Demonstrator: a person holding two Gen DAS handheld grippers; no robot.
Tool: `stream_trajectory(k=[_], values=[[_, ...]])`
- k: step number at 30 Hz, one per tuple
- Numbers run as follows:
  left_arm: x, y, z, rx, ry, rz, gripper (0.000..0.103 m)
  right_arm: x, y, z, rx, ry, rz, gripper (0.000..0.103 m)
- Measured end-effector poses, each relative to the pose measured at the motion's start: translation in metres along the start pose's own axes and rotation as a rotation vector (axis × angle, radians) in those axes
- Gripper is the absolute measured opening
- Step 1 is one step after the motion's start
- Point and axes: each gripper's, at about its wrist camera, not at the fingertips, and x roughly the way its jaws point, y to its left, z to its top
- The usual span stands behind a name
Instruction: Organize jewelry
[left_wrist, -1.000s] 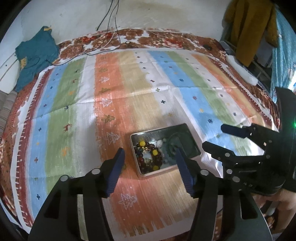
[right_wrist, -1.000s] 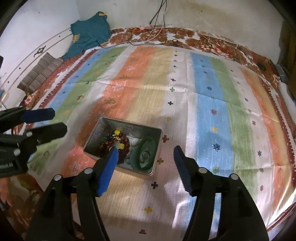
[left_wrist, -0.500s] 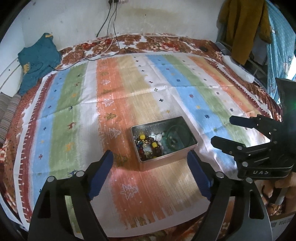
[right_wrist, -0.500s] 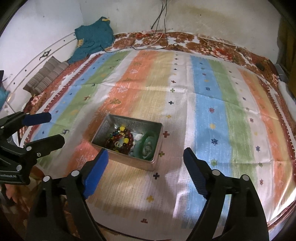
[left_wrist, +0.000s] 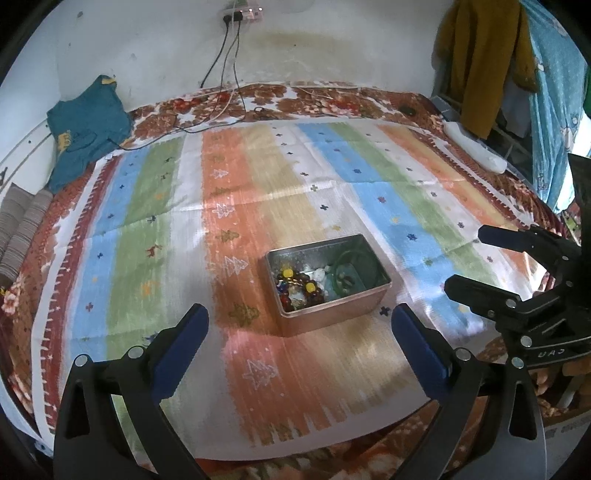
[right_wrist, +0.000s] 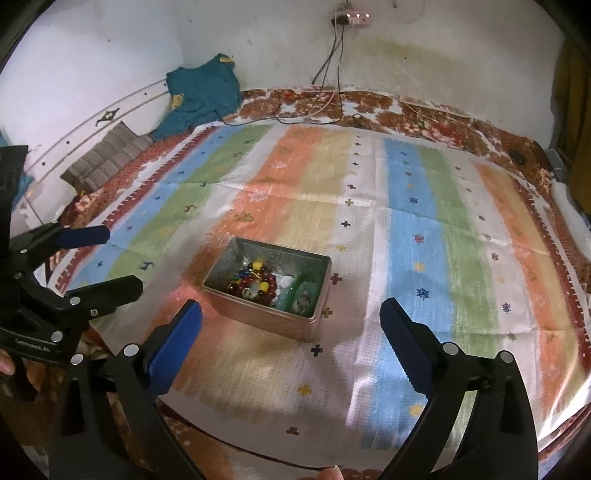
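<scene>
An open metal tin (left_wrist: 334, 312) is set on the striped cloth (left_wrist: 258, 206), lidless and upright. Inside, a dark-red beaded bracelet (left_wrist: 299, 290) with yellow beads is seen at 9 o'clock, a green bangle (left_wrist: 341, 278) at 3 o'clock.

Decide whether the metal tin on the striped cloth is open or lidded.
Open: the metal tin has no lid, and the beaded bracelet and green bangle inside show from above.
</scene>
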Motion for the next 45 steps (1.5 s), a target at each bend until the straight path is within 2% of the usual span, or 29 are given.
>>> stream_trajectory(k=[5, 19, 45], values=[[-0.008, -0.003, -0.005, -0.001, -0.033, 0.026, 0.097, -0.004, 0.002, -0.003, -0.006, -0.008, -0.005, 0.098], [-0.016, -0.007, -0.006, 0.010, -0.071, 0.041, 0.097, -0.018, 0.001, -0.008, 0.011, -0.058, -0.014, 0.098], [-0.024, -0.011, -0.006, 0.035, -0.120, 0.034, 0.097, -0.025, 0.009, -0.011, -0.018, -0.093, -0.024, 0.098]])
